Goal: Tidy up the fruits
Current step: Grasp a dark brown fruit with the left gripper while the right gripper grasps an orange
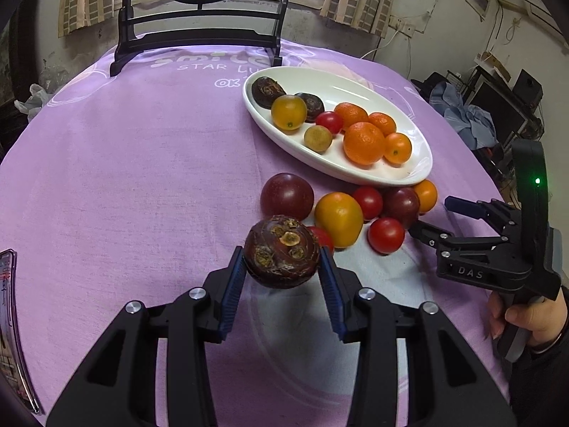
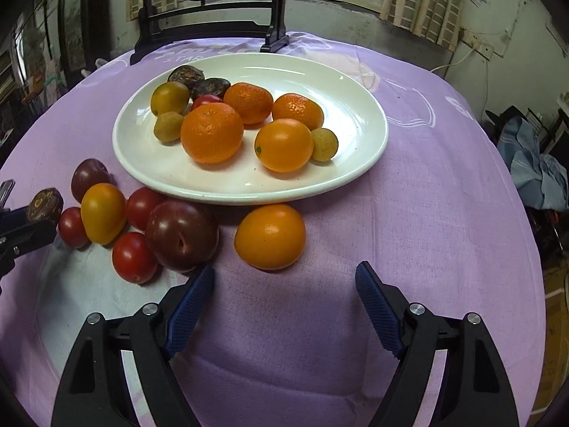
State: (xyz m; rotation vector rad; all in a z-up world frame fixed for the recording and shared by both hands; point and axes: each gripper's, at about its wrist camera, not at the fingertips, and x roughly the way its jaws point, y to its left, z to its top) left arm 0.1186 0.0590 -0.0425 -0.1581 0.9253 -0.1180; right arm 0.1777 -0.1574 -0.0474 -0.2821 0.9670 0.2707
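Observation:
My left gripper point(image 1: 282, 267) is shut on a dark brown water chestnut point(image 1: 282, 261) and holds it above the purple cloth; it also shows at the left edge of the right wrist view point(image 2: 44, 205). My right gripper point(image 2: 284, 277) is open and empty, just short of an orange tomato point(image 2: 270, 236). It also shows in the left wrist view point(image 1: 432, 219). A white oval plate point(image 2: 355, 117) holds oranges, yellow tomatoes, longans, a red tomato and two water chestnuts. Loose fruits lie in front of it: a dark plum point(image 2: 181, 236), red tomatoes point(image 2: 134, 257) and a yellow tomato point(image 2: 103, 212).
A black wooden stand point(image 1: 199, 41) with a round painted screen stands at the table's far edge. A phone point(image 1: 10, 327) lies at the left edge. Clutter and blue cloth point(image 2: 533, 167) lie off the table to the right.

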